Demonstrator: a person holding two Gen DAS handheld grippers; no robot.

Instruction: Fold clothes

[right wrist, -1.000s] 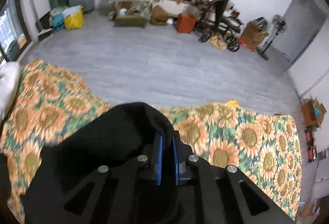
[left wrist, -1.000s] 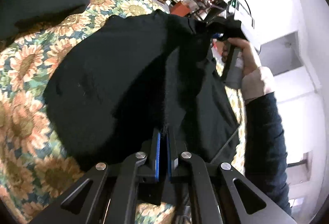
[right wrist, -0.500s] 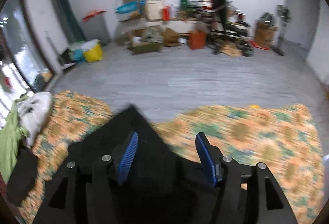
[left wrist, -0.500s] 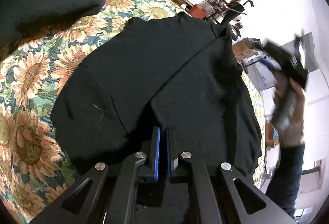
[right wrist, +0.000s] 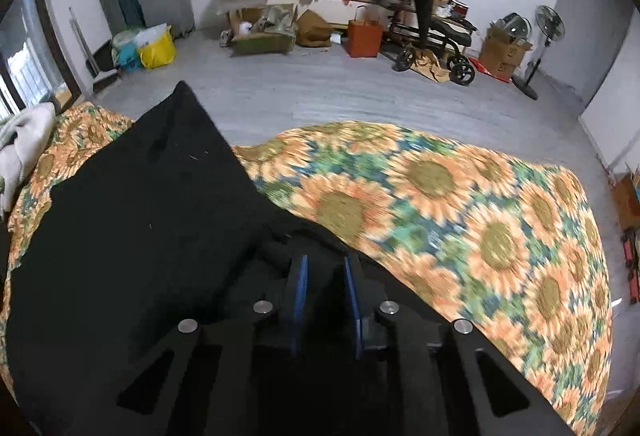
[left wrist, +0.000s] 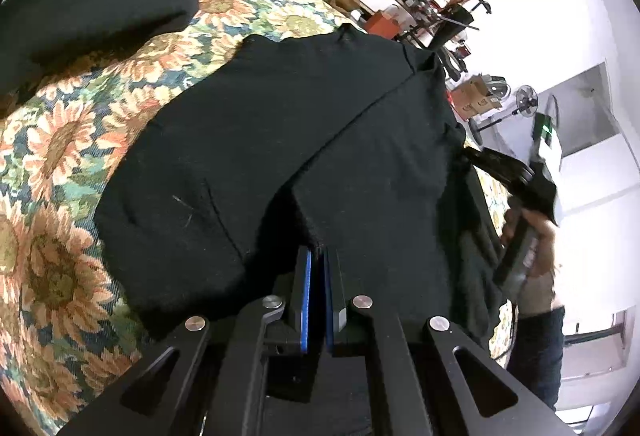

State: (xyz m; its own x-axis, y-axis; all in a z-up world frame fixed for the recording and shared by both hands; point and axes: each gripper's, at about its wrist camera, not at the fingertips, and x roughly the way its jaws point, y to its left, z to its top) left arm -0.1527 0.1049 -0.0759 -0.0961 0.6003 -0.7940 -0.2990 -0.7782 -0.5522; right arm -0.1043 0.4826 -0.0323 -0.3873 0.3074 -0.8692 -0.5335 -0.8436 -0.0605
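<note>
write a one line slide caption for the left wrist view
Left tongs shut on a fold of the black garment spread over the sunflower-print cover.

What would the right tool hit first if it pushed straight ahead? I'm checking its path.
Most likely the black garment lying under the right tool, with the sunflower cover beyond; depth is unclear.

both grippers are black, with blue pads inside the jaws and round silver screws on slotted arms. the right gripper carries a small green light; the hand wears a dark sleeve.
</note>
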